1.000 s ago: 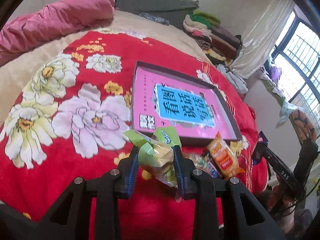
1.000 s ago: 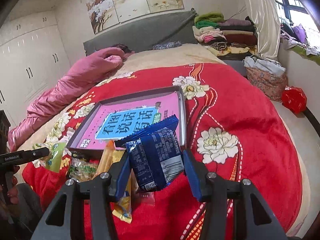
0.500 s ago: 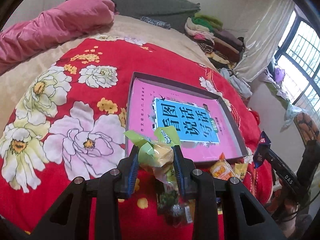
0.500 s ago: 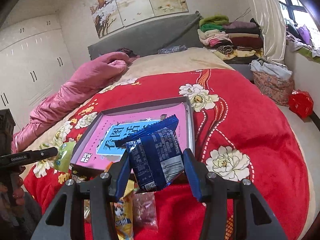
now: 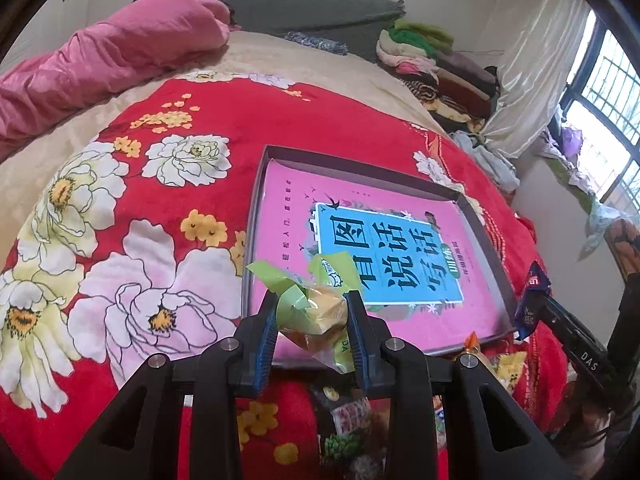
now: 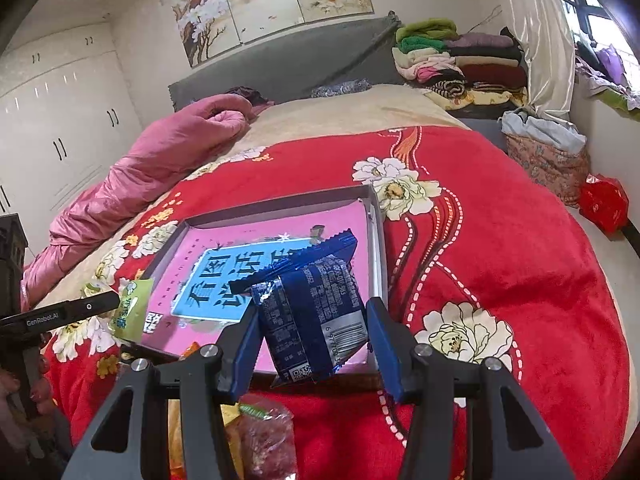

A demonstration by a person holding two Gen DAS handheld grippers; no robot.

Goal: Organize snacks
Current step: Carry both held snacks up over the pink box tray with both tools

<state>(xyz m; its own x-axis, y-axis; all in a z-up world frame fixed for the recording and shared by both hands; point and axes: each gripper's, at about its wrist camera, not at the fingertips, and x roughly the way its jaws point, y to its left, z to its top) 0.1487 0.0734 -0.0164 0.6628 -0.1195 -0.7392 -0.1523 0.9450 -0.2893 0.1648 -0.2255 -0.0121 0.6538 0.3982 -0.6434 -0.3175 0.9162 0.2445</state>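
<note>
Your tray (image 5: 256, 216), frame centre, on bed: holds only pink book (image 5: 288, 200). Left gripper (image 5: 312, 320) jaws clamped on green snack (image 5: 316, 308); right gripper (image 6: 312, 320) jaws clamped on blue packet (image 6: 316, 308).

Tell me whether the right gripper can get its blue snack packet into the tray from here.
Probably yes. The right gripper is shut on the blue snack packet, just short of the tray; nothing stands between, and only a pink book lies inside.

Home bedroom: bed (image 6: 500, 208), wardrobe (image 6: 60, 120), folded clothes (image 6: 452, 60), headboard (image 6: 280, 68).
</note>
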